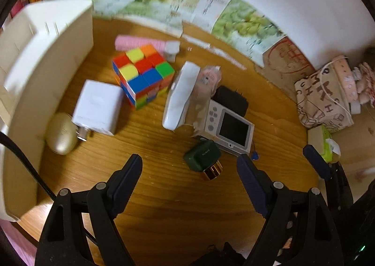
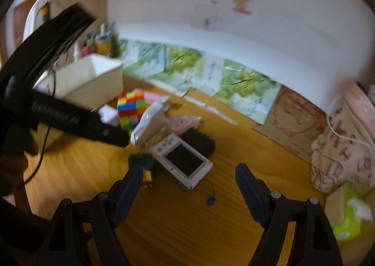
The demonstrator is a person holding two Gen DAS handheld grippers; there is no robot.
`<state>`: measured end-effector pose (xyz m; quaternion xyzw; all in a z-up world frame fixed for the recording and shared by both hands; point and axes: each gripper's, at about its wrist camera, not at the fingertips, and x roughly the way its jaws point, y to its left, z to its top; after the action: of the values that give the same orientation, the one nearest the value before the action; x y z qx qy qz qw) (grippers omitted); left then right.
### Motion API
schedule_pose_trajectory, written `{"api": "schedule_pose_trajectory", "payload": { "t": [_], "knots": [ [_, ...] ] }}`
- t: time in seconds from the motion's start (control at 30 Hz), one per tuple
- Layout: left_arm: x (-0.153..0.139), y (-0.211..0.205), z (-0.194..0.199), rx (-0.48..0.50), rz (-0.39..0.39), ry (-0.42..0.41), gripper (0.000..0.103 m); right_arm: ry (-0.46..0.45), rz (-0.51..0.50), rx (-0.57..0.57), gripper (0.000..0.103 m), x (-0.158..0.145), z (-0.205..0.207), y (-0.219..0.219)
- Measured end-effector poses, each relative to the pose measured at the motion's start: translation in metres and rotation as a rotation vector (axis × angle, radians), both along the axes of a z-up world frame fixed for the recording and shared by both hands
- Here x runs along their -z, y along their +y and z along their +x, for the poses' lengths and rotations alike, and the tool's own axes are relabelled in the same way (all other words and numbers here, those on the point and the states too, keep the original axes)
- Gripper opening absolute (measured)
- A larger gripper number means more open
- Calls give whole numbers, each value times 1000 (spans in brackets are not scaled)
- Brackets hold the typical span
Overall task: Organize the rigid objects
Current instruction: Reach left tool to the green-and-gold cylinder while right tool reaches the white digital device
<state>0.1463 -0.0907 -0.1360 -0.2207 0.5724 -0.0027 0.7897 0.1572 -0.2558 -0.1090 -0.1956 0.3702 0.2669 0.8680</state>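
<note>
Left claw (image 1: 189,160) spread, empty, above green bottle (image 1: 203,158); right claw (image 2: 188,170) spread, empty, near white camera (image 2: 182,160) on counter (image 1: 164,195).

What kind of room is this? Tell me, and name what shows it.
Probably a child's desk in a home: a wooden tabletop with a puzzle cube and a small toy camera, and drawings stuck on the wall.
</note>
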Motion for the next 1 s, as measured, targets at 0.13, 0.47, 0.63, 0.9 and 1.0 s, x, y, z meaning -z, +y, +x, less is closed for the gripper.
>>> {"api": "schedule_pose_trajectory", "payload": {
  "t": [0.13,0.47,0.63,0.9,1.0],
  "knots": [
    [18,-4,13,-30,-48,80,85,13,-35,-57,81,12,10,1],
    [39,-13,27,-80,-163,183,84,56,-70,-173,81,35,33,1],
    [44,-13,31,-100,-183,202,81,81,-65,-192,81,47,43,4],
    [50,-7,33,-174,-191,240,60,121,-68,-222,81,61,50,12],
    [52,-5,33,-184,-204,251,54,131,-62,-218,81,64,54,14]
  ]
}}
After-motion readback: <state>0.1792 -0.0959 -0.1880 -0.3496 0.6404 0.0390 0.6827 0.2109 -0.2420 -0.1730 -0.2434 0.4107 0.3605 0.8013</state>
